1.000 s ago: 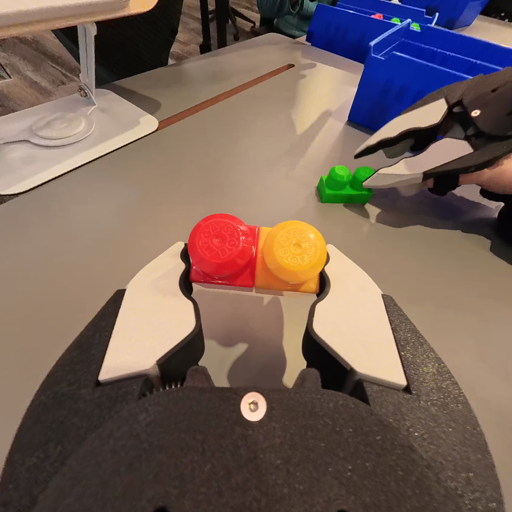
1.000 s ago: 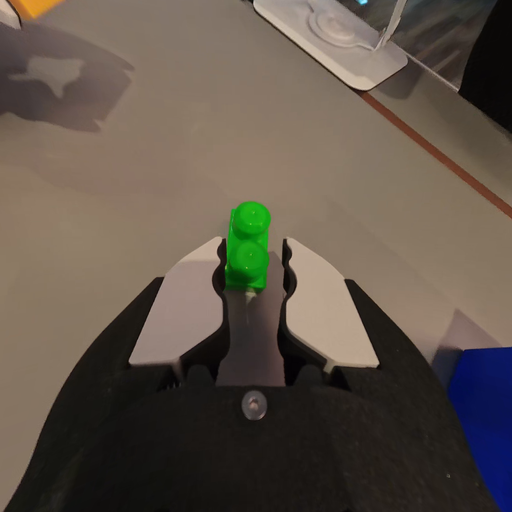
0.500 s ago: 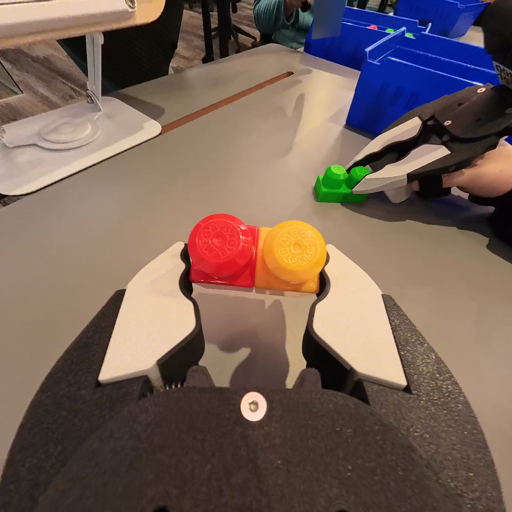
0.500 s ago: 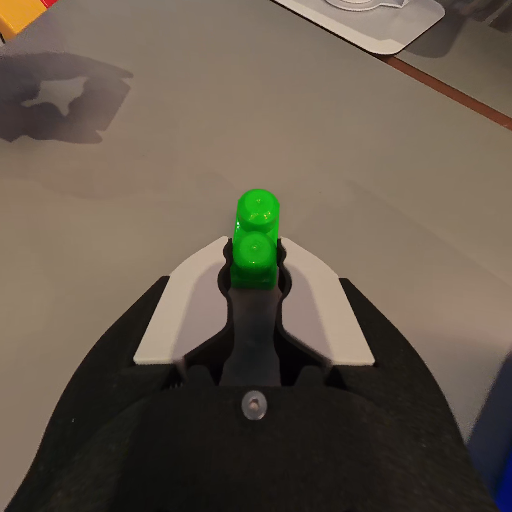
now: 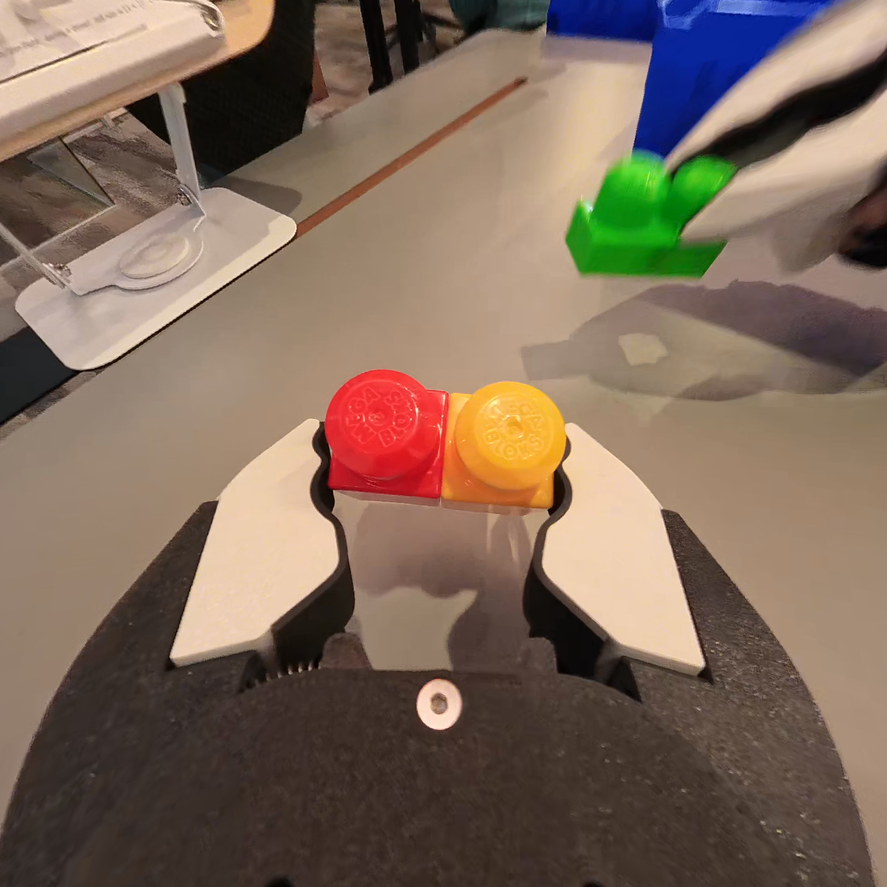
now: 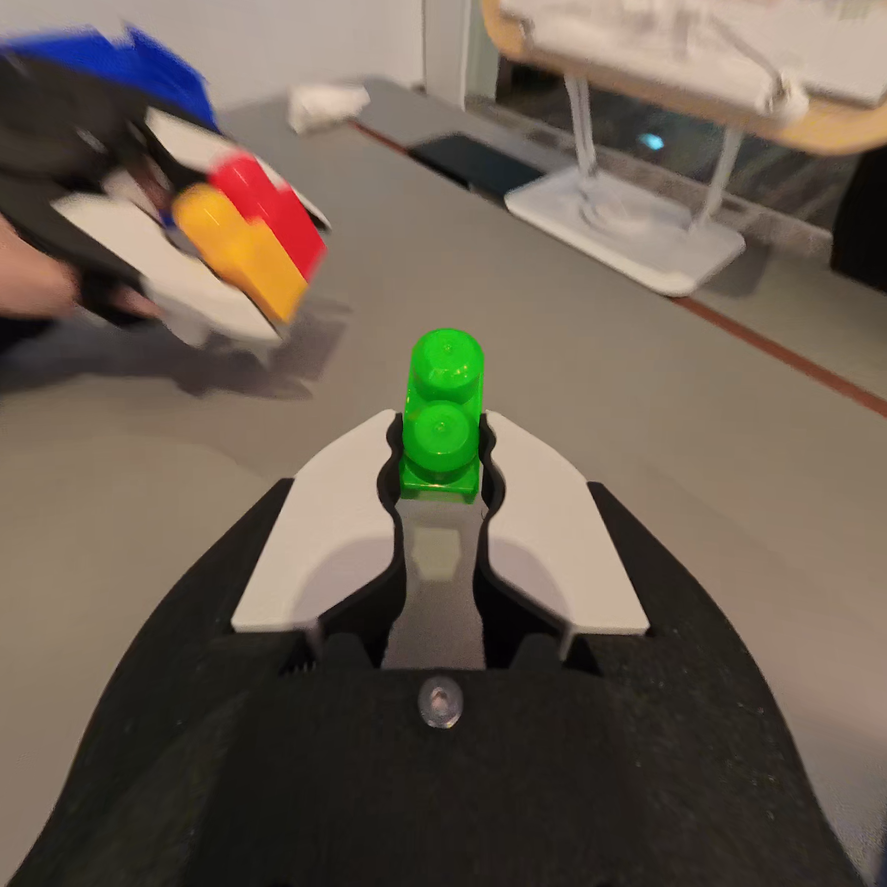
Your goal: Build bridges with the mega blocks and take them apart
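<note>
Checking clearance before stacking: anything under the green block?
Nothing. The green block hangs in the right gripper above bare table, with only its shadow below. Its underside is hidden in both views.

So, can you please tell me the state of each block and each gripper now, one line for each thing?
red block: held off the table, pressed side by side against the yellow one.
yellow block: held off the table with the red one.
green block: held in the air, studs up.
left gripper: shut on the red and yellow pair.
right gripper: shut on the green block.
</note>
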